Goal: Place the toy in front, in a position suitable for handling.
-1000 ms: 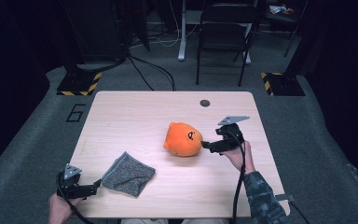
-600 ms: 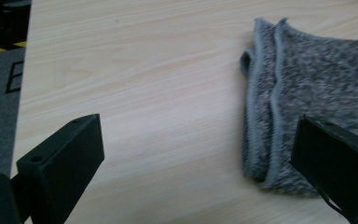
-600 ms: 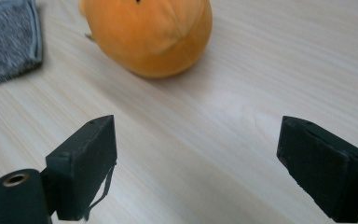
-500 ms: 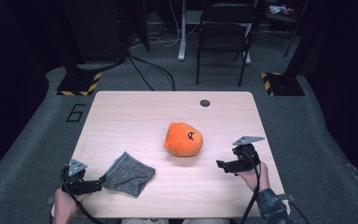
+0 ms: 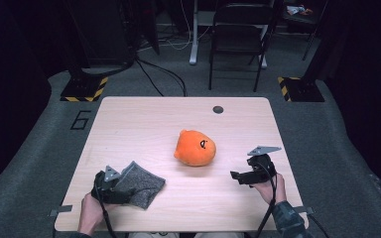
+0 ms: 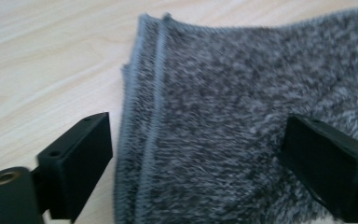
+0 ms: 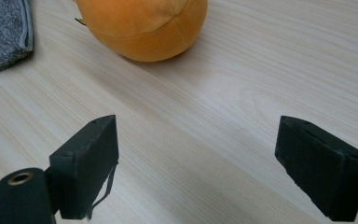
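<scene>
Table (image 5: pixel 129 119): pale wood top, takes up the middle of the high view. I see a small dark round spot (image 5: pixel 218 109) near its far edge, right of centre.

Orange plush (image 5: pixel 195 148): round toy with a little face, sitting at the centre of the high view. In my right gripper view it fills the upper middle (image 7: pixel 144 25). Nothing touches it.

Grey cloth (image 5: pixel 139 182): folded fuzzy square, lower left of the high view, near the front edge of the table. In my left gripper view it covers the middle and right of the frame (image 6: pixel 242 116), with a stitched hem running down its left side.

Left gripper (image 5: pixel 110 184): lower left of the high view, held by a hand (image 5: pixel 90 214), sitting at the cloth's left edge. In its own view (image 6: pixel 196 163) the jaws straddle the cloth; they have just been closing, with the cloth between them. I see a gap at the left jaw beside the hem. The right jaw sits over the pile; I cannot tell whether it presses. I read it as apart, not gripping.

Right gripper (image 5: pixel 242 176): lower right of the high view, in the other hand (image 5: pixel 267 188), well apart from the plush. In its own view (image 7: pixel 196 163) the jaws stand wide over bare wood, holding nothing.
</scene>
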Motion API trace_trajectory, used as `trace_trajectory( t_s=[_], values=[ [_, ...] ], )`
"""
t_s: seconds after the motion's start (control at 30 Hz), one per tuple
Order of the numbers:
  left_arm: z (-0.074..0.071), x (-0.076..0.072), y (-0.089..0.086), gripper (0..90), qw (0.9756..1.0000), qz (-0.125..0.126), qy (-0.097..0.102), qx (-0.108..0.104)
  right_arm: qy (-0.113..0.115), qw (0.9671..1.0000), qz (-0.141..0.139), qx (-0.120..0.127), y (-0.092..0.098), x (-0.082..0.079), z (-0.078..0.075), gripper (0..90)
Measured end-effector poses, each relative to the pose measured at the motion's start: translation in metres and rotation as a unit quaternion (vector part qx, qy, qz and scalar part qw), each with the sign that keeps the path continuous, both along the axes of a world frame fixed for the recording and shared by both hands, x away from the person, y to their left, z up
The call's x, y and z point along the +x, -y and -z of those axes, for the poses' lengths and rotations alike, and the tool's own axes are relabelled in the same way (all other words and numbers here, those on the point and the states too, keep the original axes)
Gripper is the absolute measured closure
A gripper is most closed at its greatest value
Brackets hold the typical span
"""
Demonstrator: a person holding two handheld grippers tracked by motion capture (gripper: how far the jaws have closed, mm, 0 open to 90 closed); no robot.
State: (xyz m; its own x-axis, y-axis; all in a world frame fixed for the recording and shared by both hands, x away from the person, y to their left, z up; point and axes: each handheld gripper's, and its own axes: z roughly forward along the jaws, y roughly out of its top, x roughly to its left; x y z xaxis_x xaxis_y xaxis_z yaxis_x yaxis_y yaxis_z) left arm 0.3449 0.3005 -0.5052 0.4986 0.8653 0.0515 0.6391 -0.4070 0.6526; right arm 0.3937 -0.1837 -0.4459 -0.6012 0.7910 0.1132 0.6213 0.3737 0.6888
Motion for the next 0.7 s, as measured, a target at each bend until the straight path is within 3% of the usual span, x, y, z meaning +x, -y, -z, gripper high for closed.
trace_trajectory(
  t_s=[0.13, 0.3, 0.53, 0.7],
  values=[
    [0.0089, -0.0004, -0.0036, 17.9, 0.9996, 0.004, -0.020, -0.019, -0.006, 1.0000, -0.007, 0.002, -0.0030, 0.0020, 0.0020, 13.1],
    [0.0094, -0.0030, -0.0044, 29.3, 0.9995, 0.016, -0.015, -0.025, -0.012, 0.9999, -0.009, 0.002, -0.0066, 0.0030, 0.0039, 13.7],
    [0.0086, -0.0065, -0.0045, 60.1, 0.9986, 0.025, -0.009, -0.046, -0.016, 0.9998, -0.010, 0.002, -0.0043, 0.0026, 0.0060, 14.0],
    [0.0082, -0.0077, -0.0058, 73.2, 0.9978, 0.032, -0.009, -0.057, -0.018, 0.9998, -0.010, 0.003, -0.0004, 0.0037, 0.0083, 14.2]
  ],
)
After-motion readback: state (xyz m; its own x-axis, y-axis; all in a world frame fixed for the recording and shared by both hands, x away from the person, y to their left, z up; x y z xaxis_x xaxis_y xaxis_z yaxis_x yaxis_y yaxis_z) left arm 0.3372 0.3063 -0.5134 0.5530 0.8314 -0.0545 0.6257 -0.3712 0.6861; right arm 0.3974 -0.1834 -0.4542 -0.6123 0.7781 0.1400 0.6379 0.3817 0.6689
